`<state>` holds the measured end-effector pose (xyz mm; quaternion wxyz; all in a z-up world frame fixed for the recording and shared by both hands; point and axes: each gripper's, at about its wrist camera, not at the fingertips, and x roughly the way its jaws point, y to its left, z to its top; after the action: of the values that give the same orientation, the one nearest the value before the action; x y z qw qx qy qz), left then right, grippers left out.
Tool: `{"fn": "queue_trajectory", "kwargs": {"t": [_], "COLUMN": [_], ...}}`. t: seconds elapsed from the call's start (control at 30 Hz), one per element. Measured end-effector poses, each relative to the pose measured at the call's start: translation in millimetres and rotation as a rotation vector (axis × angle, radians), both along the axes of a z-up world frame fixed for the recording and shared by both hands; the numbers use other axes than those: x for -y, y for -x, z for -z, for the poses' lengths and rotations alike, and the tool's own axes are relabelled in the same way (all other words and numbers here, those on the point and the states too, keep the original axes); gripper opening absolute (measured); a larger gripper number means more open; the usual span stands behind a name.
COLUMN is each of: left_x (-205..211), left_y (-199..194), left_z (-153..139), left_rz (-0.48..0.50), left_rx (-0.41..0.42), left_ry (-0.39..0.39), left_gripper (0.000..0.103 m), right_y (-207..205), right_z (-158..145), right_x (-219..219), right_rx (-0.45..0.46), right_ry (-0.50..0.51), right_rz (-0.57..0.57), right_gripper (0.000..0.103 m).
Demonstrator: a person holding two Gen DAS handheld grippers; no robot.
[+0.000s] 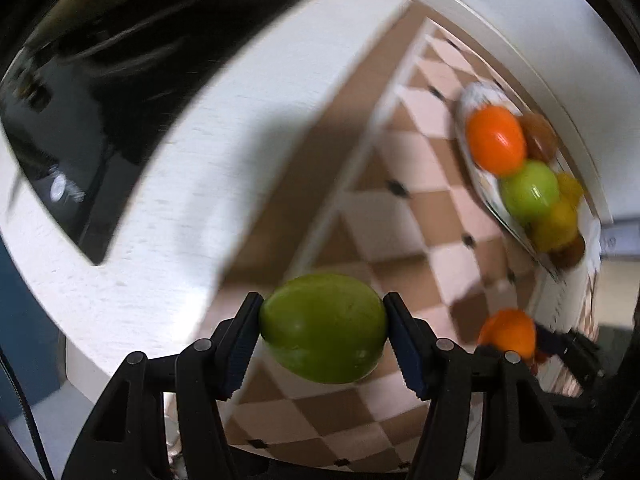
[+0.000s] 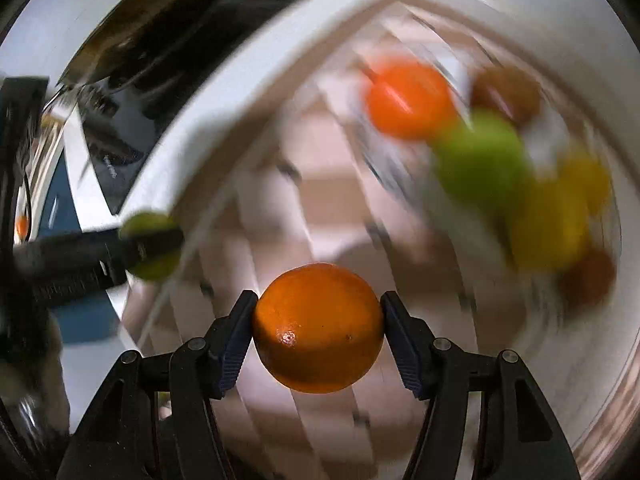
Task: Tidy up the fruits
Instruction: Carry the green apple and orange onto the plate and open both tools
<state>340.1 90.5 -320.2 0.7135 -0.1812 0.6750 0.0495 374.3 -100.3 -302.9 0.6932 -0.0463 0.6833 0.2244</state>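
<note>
No brand, label or legible writing can be made out in either view; much of the right wrist view is smeared by motion blur.

Nearest the left wrist camera, a green fruit [image 1: 323, 328] is seen clamped between the two pads of the left gripper [image 1: 323, 330]; the jaws are set partly apart, at the width of the fruit, and both pads are pressed against its sides; the gripper is pointed steeply down over a brown-and-cream chequered cloth [image 1: 400, 220]. Nearest the right wrist camera, an orange [image 2: 318, 328] is seen gripped in the same way by the right gripper [image 2: 318, 330]; both pads are in contact with its skin, and that gripper is likewise directed steeply downward.

Further off, the two grippers are shown side by side, each visible at the edge of the other's view. Beyond them, a plate [image 1: 476, 94] is seen on the cloth near the rim of the white table [image 1: 160, 200]; a second orange [image 1: 496, 138], a second green fruit [image 1: 528, 190], yellow fruits [image 1: 558, 222] and brown fruits [image 1: 540, 132] are heaped on it, touching one another.
</note>
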Motion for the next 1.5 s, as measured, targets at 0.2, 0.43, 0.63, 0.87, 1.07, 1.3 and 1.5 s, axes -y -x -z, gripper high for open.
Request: {"fn": "queue_trajectory", "kwargs": {"t": [0.2,0.43,0.63,0.87,1.07,1.3,1.5], "left_x": [44.8,60.5,58.3,73.0,81.1,96.7,103.6], "left_y": [-5.6,-6.4,-34.3,-123.9,-197.9,-248.3,-250.7], "left_z": [12.1,20.7,-29.7,-100.0,-75.4,-19.3,6.4], "left_rz": [0.124,0.174,0.178,0.240,0.293,0.315,0.338], "left_rx": [-0.025,-0.063,0.005,0.165,0.114,-0.050,-0.118], "left_ry": [0.010,0.000,0.076,0.046,0.007,0.019,-0.013], "left_gripper": [0.059,0.059,0.059,0.059,0.059,0.059,0.059], "right_y": [25.3,32.0,22.6,-32.4,-95.8,-121.9,-133.8], "right_z": [18.6,33.0,-4.3,-66.0,-49.3,-14.4,3.4], "right_x": [61.3,77.4,116.9,177.4,210.8,197.1,189.4], "right_rx": [-0.049,-0.047,-0.007,0.154,0.166,0.124,0.103], "right_ry": [0.016,-0.039,-0.168,-0.217,-0.136,-0.078,-0.073], "right_rz": [0.173,0.273,0.402,0.534,0.614,0.618,0.652], "right_gripper": [0.065,0.066,0.066,0.066,0.066,0.066,0.066]}}
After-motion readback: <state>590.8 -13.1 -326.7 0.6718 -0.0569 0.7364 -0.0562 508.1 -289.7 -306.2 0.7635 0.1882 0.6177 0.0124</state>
